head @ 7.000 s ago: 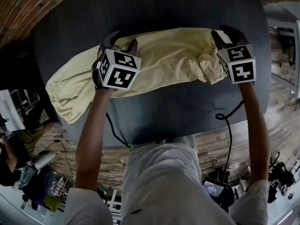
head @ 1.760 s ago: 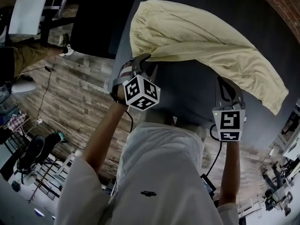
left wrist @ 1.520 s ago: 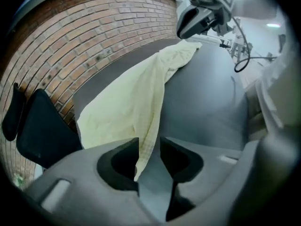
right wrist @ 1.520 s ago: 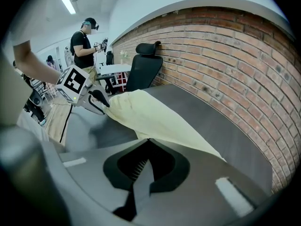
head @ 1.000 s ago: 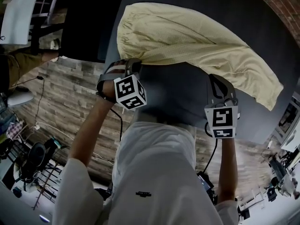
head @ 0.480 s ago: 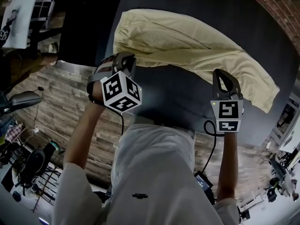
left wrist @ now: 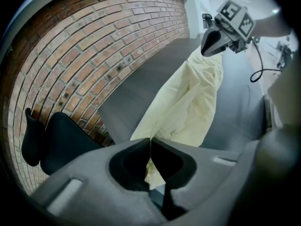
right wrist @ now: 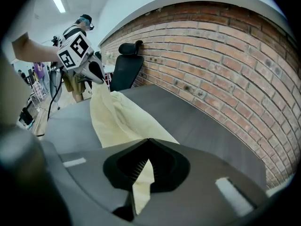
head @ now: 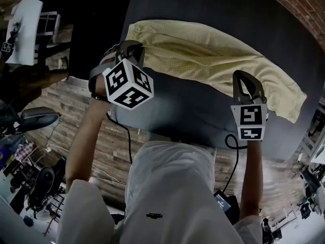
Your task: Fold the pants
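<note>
Left gripper: my left gripper point(head: 133, 50) was closed on the near edge of the pants point(head: 213, 55), close to one end of them.
Right gripper: my right gripper point(head: 244, 80) was closed too, with a strip of the yellow cloth pinched between its jaws.
Pants: they lay long and narrow across the dark table point(head: 188, 116), stretched from one gripper to the other.
Done: I judged that the lengthwise fold, leg over leg, was made.
Left: the crosswise fold was not yet made, and both grips were not yet released.
</note>
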The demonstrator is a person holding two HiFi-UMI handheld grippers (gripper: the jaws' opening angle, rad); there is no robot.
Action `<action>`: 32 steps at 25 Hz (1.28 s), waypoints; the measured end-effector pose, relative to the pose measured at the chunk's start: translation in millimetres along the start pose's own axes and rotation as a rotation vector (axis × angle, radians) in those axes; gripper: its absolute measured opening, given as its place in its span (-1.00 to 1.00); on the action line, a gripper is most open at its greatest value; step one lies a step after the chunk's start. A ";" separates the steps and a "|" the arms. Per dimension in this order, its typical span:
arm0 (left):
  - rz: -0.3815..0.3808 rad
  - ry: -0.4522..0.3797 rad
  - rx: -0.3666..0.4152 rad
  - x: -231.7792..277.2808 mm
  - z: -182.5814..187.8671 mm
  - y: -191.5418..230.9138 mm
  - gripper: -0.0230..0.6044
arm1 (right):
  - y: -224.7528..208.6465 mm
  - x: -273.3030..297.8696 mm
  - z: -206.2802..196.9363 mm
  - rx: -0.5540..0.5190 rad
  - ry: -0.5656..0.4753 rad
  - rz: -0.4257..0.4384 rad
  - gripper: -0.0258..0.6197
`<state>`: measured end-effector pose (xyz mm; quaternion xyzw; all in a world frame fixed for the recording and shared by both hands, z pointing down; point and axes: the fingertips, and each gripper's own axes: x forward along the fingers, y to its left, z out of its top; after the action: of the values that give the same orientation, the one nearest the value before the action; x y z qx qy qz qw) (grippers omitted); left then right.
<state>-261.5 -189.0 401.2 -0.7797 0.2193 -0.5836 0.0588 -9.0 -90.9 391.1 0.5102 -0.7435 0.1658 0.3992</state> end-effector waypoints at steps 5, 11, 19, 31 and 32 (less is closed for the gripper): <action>0.002 0.027 0.020 24.3 0.8 29.4 -0.89 | 0.2 13.4 0.4 0.015 0.003 0.001 -0.90; -0.004 0.067 0.042 47.0 4.3 41.6 -0.89 | -5.8 22.2 -3.1 -0.030 0.012 0.034 -0.78; 0.000 0.083 0.026 73.8 -6.8 56.7 -0.89 | -16.5 61.0 1.8 -0.140 0.077 0.053 -0.53; 0.021 0.095 0.044 104.1 -14.4 64.4 -0.89 | -38.7 125.1 -21.0 -0.334 0.237 0.065 -0.89; 0.022 0.097 0.047 104.9 -16.0 63.6 -0.89 | -39.4 125.2 -18.1 -0.336 0.231 0.059 -0.89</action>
<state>-270.5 -286.5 476.8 -0.7465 0.2165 -0.6250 0.0728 13.7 -174.2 491.6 0.3922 -0.7244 0.1084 0.5565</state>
